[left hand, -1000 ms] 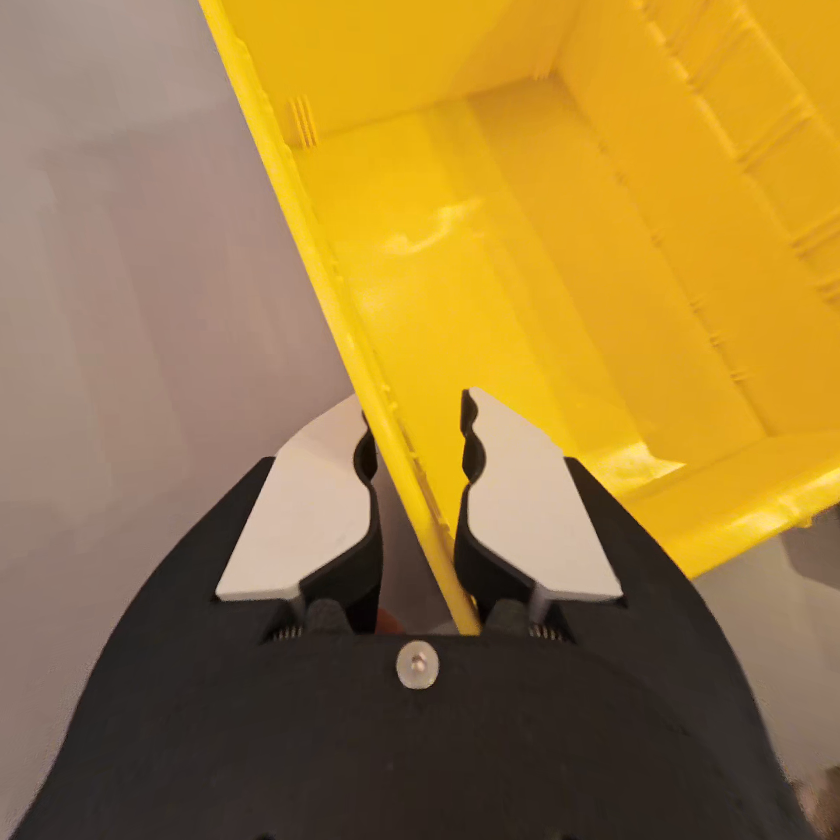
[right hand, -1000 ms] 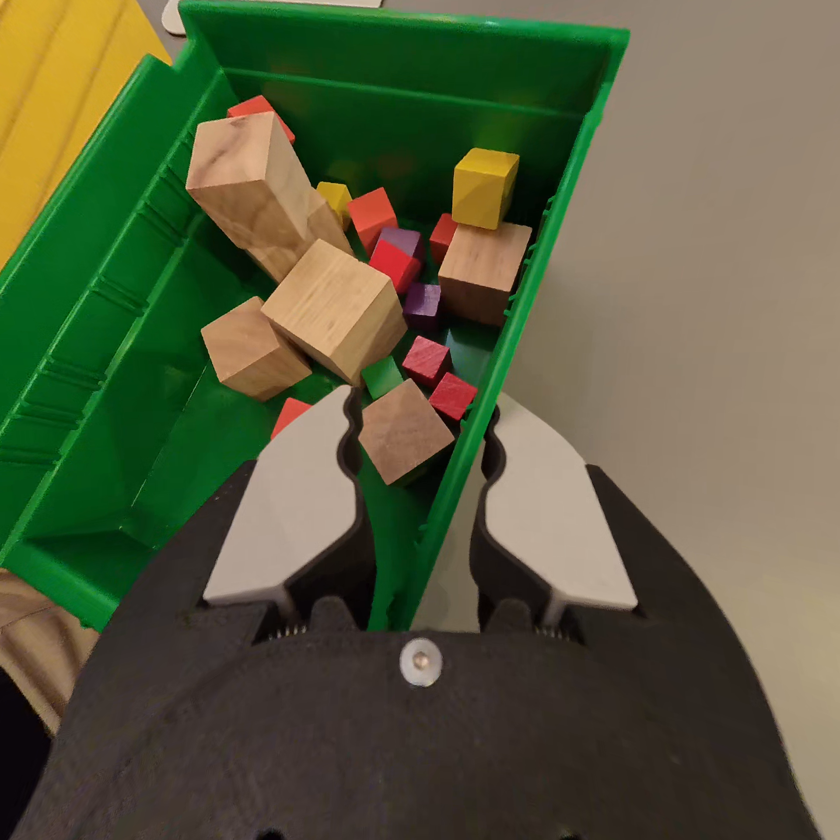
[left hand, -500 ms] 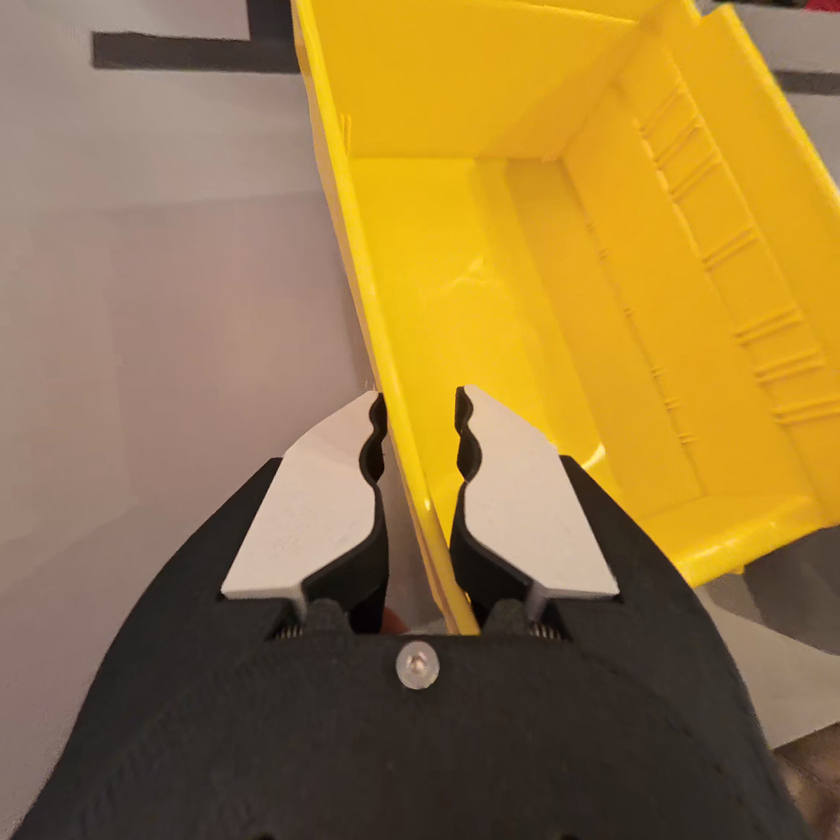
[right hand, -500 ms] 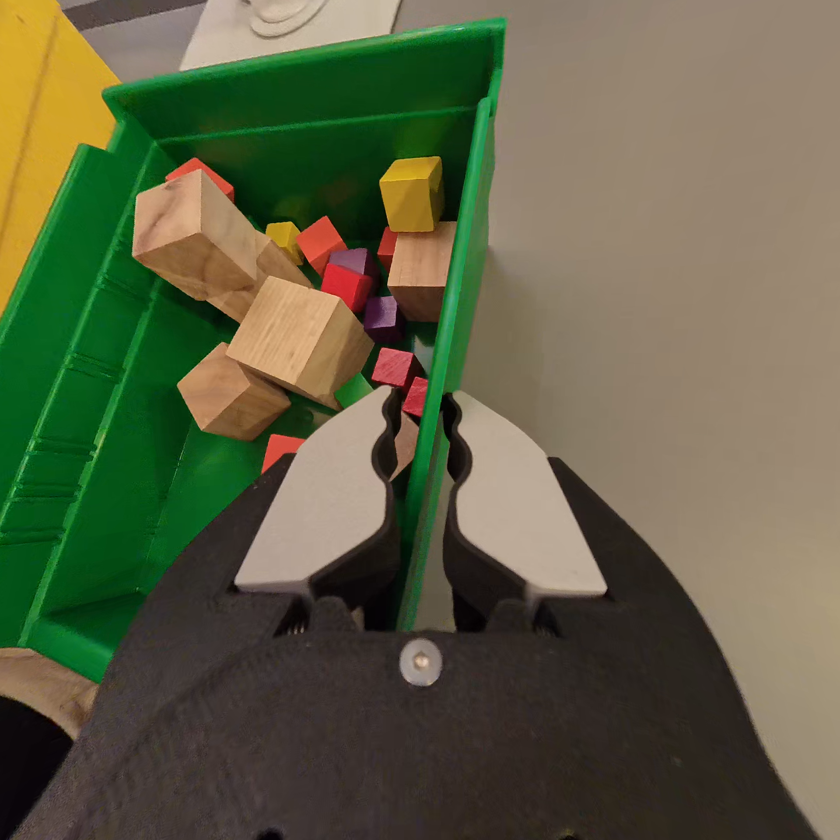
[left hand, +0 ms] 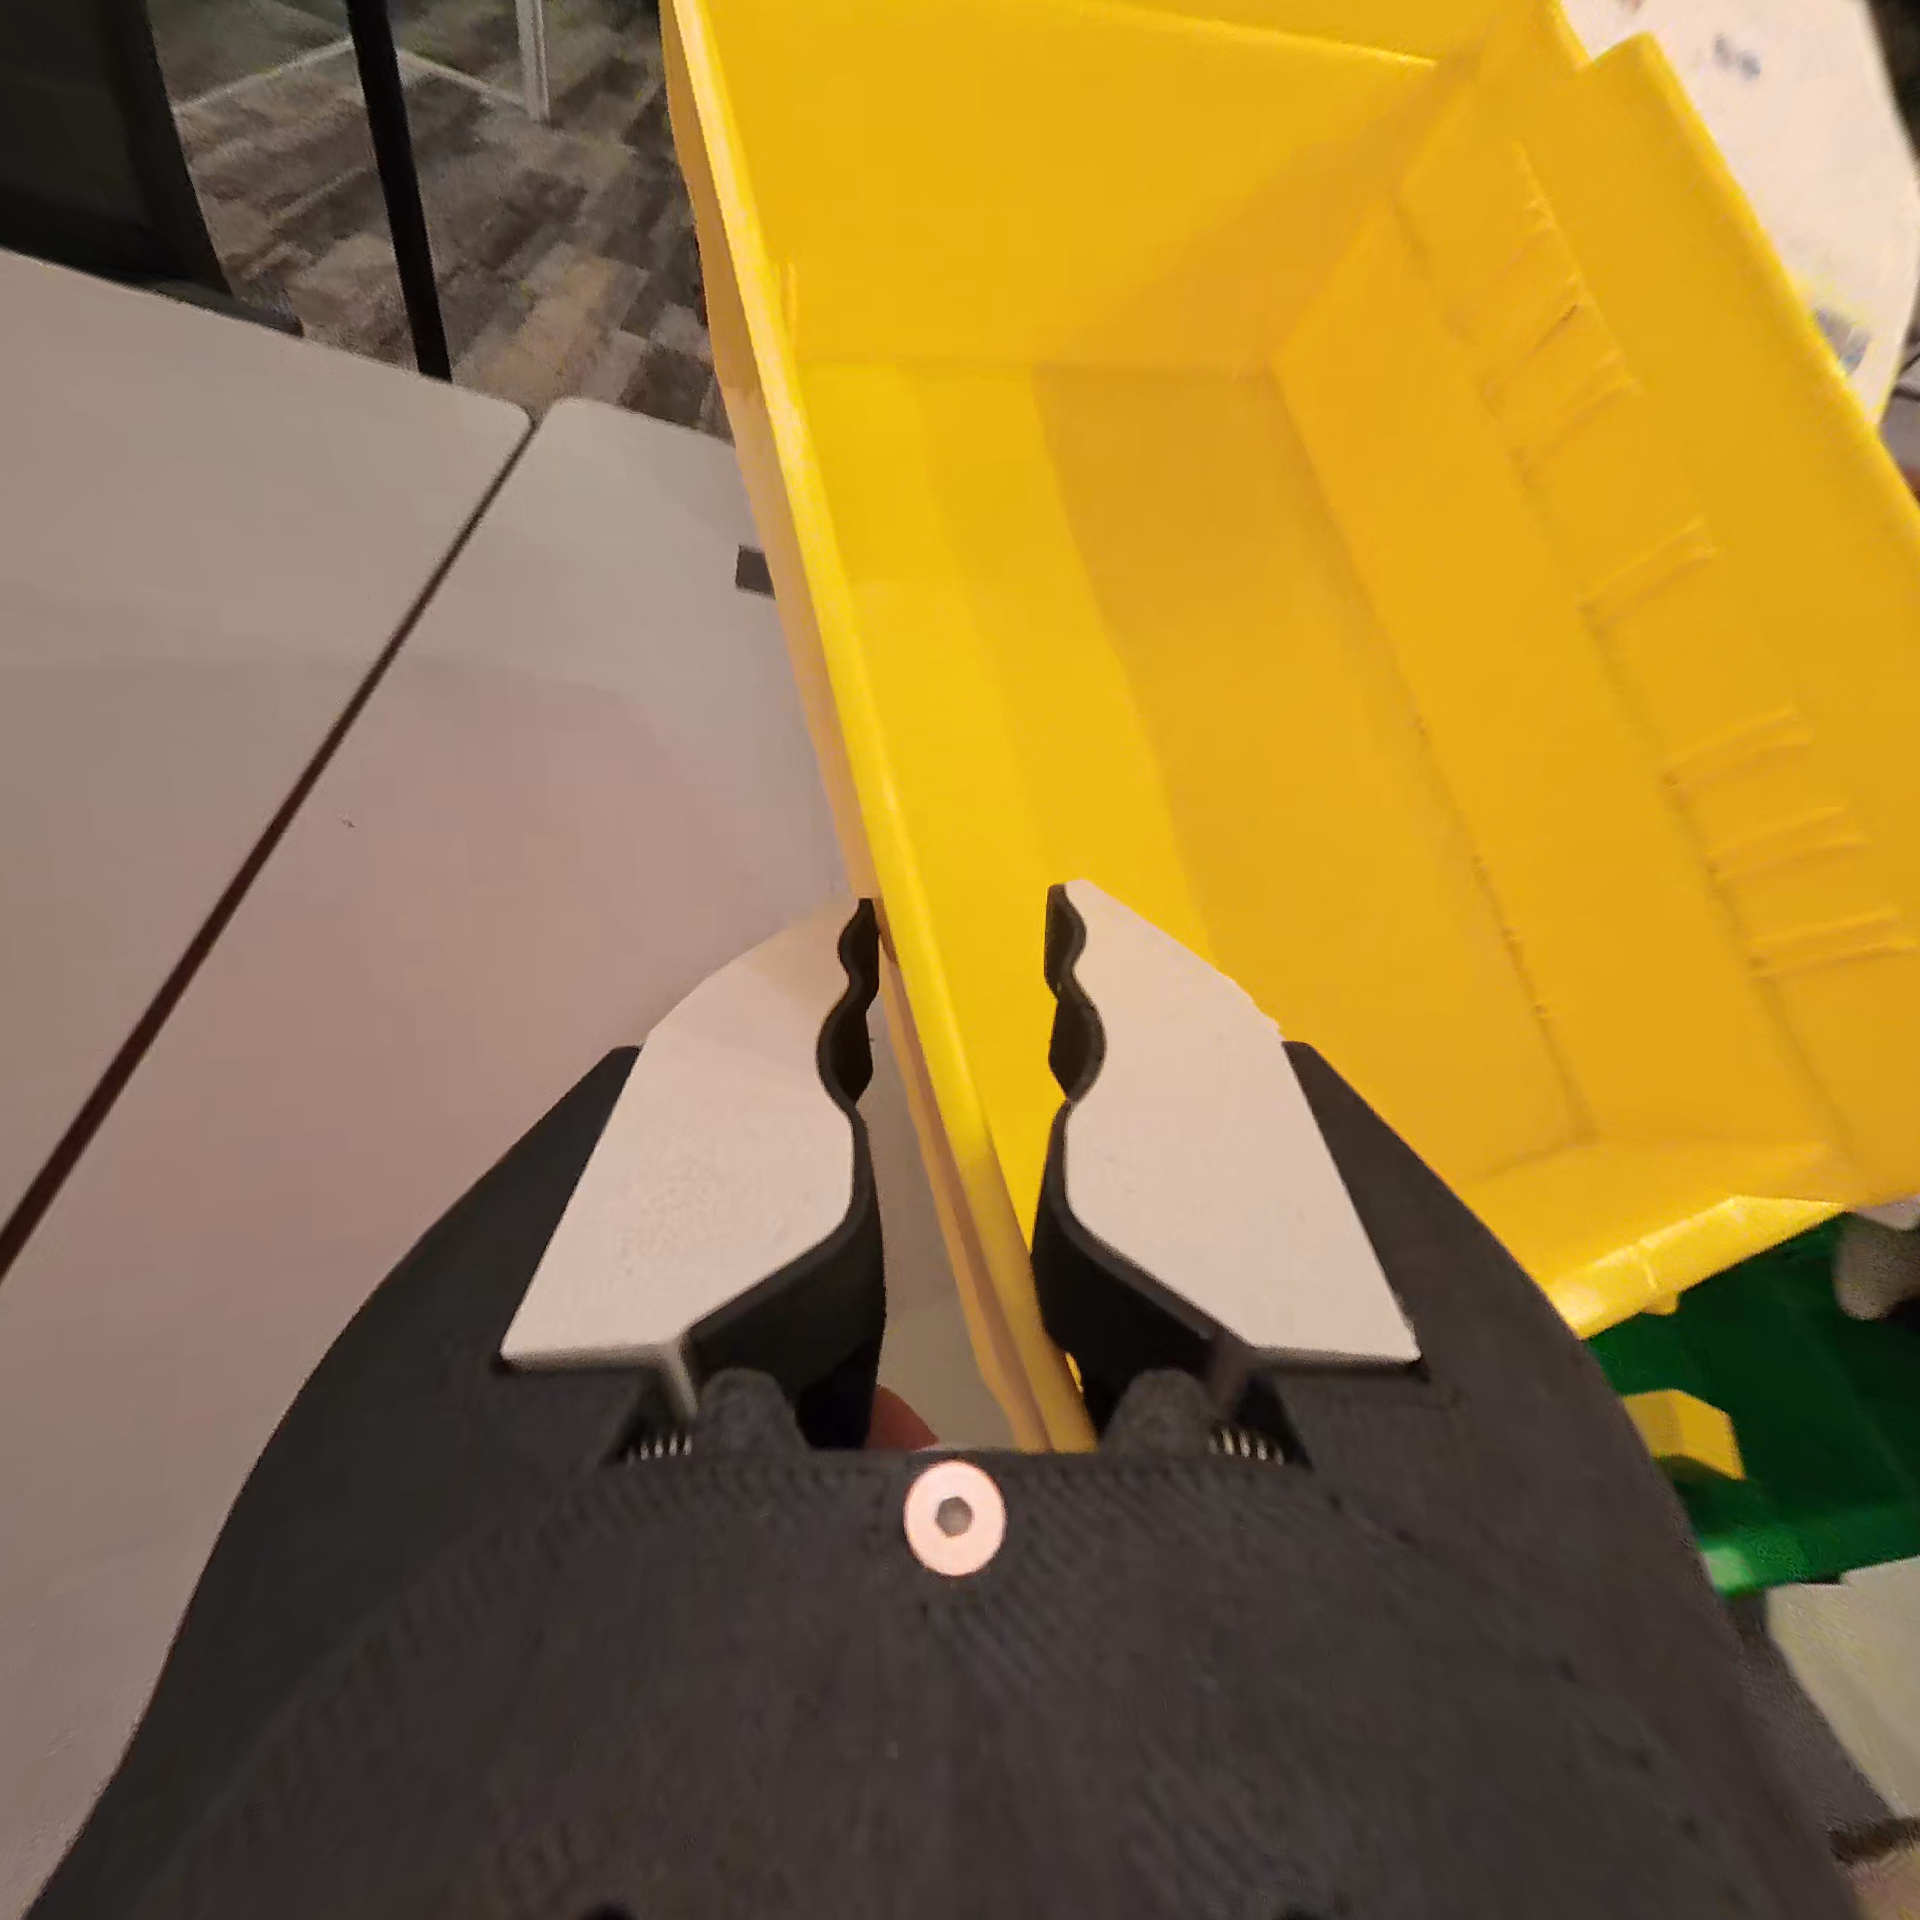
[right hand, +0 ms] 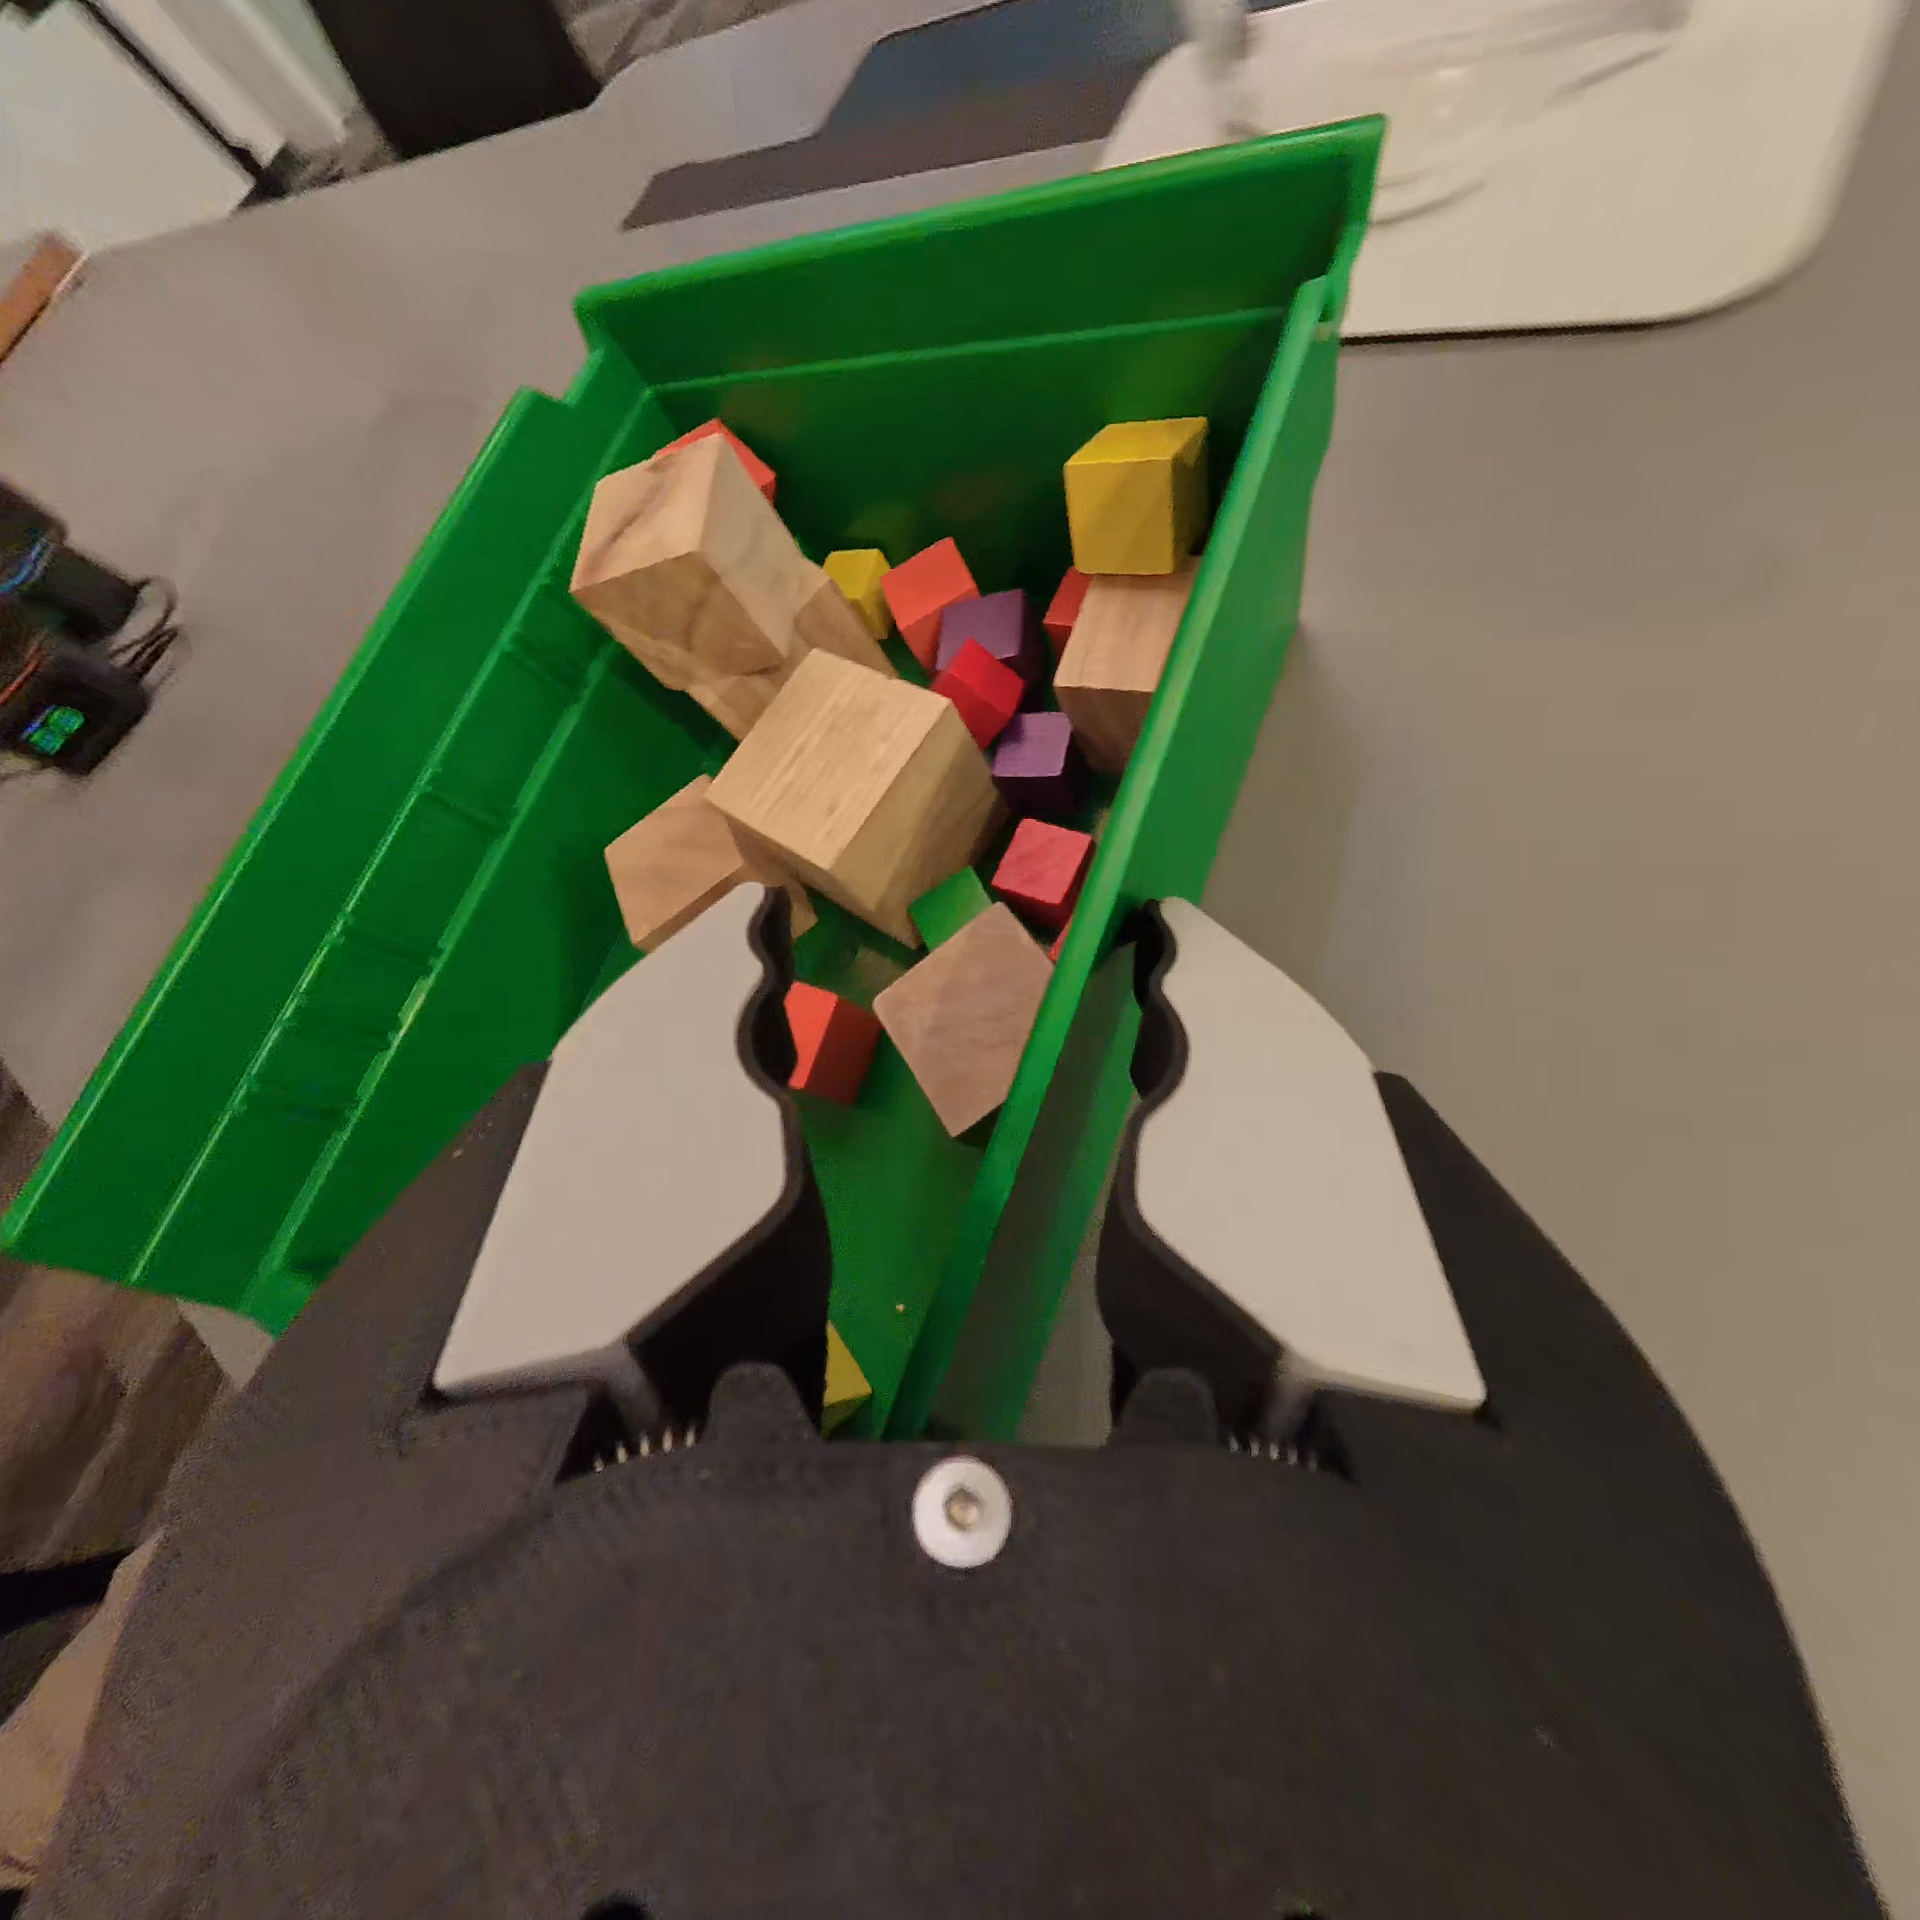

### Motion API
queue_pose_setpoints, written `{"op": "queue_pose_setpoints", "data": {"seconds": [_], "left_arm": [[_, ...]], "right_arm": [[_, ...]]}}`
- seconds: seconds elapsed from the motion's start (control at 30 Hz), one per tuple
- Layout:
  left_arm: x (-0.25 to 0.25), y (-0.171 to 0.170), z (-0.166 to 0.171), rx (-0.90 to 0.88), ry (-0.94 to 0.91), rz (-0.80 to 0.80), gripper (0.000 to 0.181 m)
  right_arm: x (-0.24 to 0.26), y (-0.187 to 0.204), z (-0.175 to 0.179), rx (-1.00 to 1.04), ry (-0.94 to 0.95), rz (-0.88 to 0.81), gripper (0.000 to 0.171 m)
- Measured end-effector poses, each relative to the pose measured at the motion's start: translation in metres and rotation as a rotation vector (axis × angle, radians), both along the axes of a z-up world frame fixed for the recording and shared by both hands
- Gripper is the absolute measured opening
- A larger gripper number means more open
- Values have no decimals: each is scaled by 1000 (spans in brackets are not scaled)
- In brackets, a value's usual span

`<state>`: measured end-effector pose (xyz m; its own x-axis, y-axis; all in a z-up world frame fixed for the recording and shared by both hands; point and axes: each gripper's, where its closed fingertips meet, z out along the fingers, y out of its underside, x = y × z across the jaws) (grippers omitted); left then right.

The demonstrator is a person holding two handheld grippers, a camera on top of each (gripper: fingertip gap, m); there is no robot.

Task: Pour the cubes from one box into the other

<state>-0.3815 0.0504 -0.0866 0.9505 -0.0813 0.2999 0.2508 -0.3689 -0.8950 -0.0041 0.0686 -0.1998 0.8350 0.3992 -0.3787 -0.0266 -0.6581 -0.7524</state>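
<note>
The yellow box [left hand: 1195, 623] is empty and hangs tilted in the air. My left gripper [left hand: 961, 925] is shut on its left wall. A corner of the green box [left hand: 1766, 1455] shows below its low end. In the right wrist view the green box [right hand: 416, 935] holds several cubes [right hand: 862, 790]: large plain wooden ones and small red, purple, yellow and green ones, heaped towards its far right. My right gripper [right hand: 956, 909] is open. Its jaws stand wide apart on either side of the box's right wall, one finger inside above the cubes and one outside.
The grey table [right hand: 1558, 935] carries a white board [right hand: 1558, 187] behind the green box and a dark patch [right hand: 935, 135] at the back. Black devices with cables [right hand: 62, 675] lie at the left. A table seam [left hand: 260, 831] and the floor [left hand: 468, 156] show past the yellow box.
My right jaws, shut on the green box's right wall half a second ago, now stand wide apart. The left gripper has tipped the yellow box further up. Some cubes have shifted.
</note>
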Motion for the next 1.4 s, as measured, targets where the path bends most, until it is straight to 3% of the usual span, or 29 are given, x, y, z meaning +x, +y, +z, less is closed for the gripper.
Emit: {"op": "queue_pose_setpoints", "data": {"seconds": [0.07,0.17,0.33,0.5,0.73,0.9,1.03,1.4], "left_arm": [[-4,-3,15,36,5,9,31],[-4,-9,35,82,13,12,31],[20,-15,59,130,-7,-42,32],[102,-10,60,114,-51,-199,32],[282,-9,33,33,-61,-440,33],[381,-19,1,-39,-89,-561,34],[430,-24,-19,-61,-65,-629,36],[456,-35,-96,-255,-165,-629,48]], "right_arm": [[-36,3,4,-26,84,103,68],[-66,5,21,-4,188,182,66],[-60,-5,56,51,275,233,60],[9,-27,110,203,405,189,57],[147,-73,159,457,411,51,64],[237,-98,164,555,447,-86,62],[250,-98,151,498,446,-77,60],[252,-82,79,191,499,-83,39]]}}
